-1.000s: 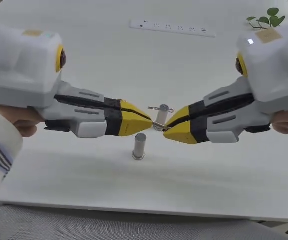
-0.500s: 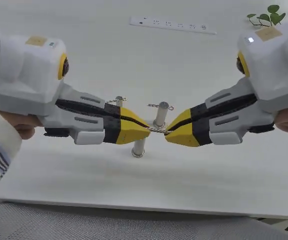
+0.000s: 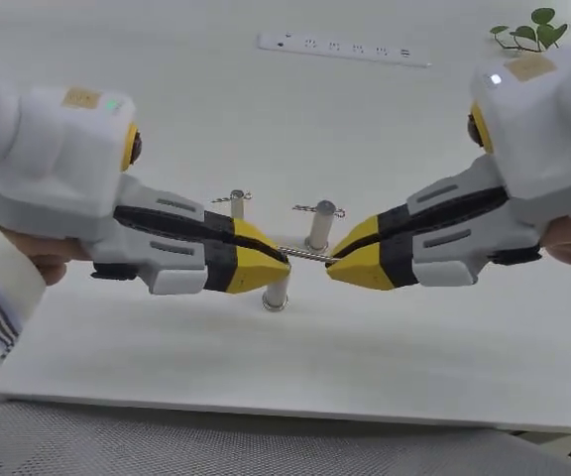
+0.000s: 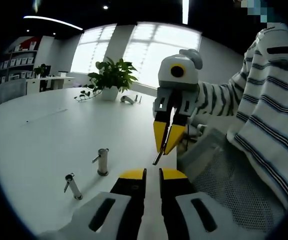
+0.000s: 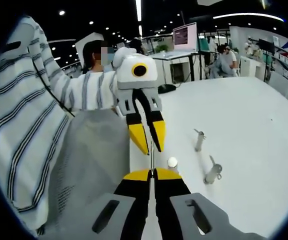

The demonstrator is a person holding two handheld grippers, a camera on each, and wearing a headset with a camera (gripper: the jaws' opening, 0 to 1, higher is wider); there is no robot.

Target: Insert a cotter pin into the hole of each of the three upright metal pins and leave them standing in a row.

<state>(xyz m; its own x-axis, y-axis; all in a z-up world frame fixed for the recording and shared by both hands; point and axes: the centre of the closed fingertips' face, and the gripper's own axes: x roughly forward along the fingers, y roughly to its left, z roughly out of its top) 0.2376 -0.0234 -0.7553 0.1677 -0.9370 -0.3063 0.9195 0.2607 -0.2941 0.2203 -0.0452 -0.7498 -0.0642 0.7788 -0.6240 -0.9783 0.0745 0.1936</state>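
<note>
Two of the three upright metal pins, the rear left pin (image 3: 237, 205) and the rear middle pin (image 3: 319, 228), are already standing on the worktop (image 3: 167, 109) with their holes filled. The front pin (image 3: 276, 295) is looking bare, so one insertion is remaining. The right hand-held gripper (image 3: 333, 260) is pinching the last cotter pin (image 3: 305, 254) in the air above it, its free end reaching between the spread jaws of the left hand-held gripper (image 3: 284, 260)

Satin metal pins (image 3: 319, 226) and a shiny wire cotter pin (image 3: 305, 254) over smooth matt table (image 3: 216, 99)
</note>
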